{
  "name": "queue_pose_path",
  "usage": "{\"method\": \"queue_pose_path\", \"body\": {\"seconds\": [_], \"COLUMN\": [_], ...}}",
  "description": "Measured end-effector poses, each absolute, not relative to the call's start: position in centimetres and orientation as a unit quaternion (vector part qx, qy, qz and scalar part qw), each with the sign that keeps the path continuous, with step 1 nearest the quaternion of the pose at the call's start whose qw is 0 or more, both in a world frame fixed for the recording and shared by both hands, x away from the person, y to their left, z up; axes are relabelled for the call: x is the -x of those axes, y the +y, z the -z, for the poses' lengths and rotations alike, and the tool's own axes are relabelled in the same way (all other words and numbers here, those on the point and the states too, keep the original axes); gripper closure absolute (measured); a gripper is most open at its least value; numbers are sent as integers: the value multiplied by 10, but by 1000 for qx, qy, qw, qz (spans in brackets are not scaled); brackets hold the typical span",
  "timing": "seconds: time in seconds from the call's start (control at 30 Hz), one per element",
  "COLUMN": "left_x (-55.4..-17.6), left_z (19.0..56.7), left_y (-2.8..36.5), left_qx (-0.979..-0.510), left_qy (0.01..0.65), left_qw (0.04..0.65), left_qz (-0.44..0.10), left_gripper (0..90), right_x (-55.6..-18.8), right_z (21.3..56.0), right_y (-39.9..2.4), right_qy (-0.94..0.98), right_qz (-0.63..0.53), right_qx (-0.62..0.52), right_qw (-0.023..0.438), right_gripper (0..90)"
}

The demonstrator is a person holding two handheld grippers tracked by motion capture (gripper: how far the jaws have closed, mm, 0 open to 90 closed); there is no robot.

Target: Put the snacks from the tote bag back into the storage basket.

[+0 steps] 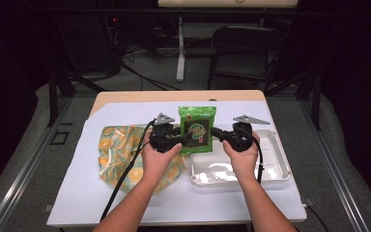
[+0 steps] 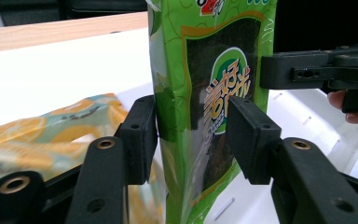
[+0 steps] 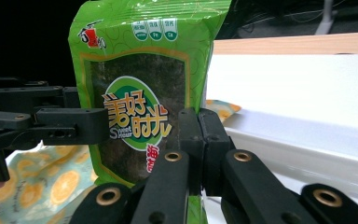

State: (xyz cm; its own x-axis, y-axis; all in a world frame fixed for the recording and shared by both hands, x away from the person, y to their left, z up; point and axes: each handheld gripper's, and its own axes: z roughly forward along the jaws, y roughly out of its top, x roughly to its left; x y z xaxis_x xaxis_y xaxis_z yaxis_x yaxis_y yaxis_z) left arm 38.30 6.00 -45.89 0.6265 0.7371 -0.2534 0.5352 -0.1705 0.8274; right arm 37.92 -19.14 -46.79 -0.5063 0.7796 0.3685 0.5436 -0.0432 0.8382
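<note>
My right gripper (image 3: 200, 140) pinches the pouch (image 1: 197, 128) edge, upright over the tray (image 1: 280, 159). My left gripper (image 2: 191, 135) stands released around it; one thin pinch could let it swing or slip.

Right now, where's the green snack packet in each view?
High view: green snack packet upright at centre, between both grippers.
Left gripper view: packet centre, between open jaws.
Right gripper view: packet centre-left, edge pinched.
Shared landmark: white tray.
</note>
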Motion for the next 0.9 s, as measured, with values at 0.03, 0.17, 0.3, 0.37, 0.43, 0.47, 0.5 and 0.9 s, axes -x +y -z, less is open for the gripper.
{"method": "queue_pose_path", "body": {"seconds": [0.03,0.17,0.3,0.37,0.43,0.47,0.5,0.9], "left_x": [-384,-388,-392,-394,-396,-397,-397,-407], "left_z": [459,460,461,462,463,464,465,478], "left_y": [58,50,41,39,36,35,33,24], "left_qx": [-758,-759,-760,-755,-751,-752,-751,-760], "left_qy": [419,415,414,414,416,416,415,417], "left_qw": [490,492,492,499,504,503,505,492], "left_qz": [-101,-102,-101,-97,-92,-93,-93,-84], "left_gripper": [527,505,487,471,458,450,443,439], "right_x": [-380,-382,-383,-384,-385,-386,-386,-391], "right_z": [468,468,468,467,466,466,466,472], "right_y": [-193,-199,-206,-210,-214,-216,-218,-220], "right_qy": [680,676,675,676,672,670,670,683], "right_qz": [-535,-533,-529,-525,-524,-523,-522,-507], "right_qx": [-488,-495,-499,-501,-505,-508,-509,-505], "right_qw": [113,118,126,131,136,137,138,142], "right_gripper": [898,898,898,898,898,899,899,900]}}
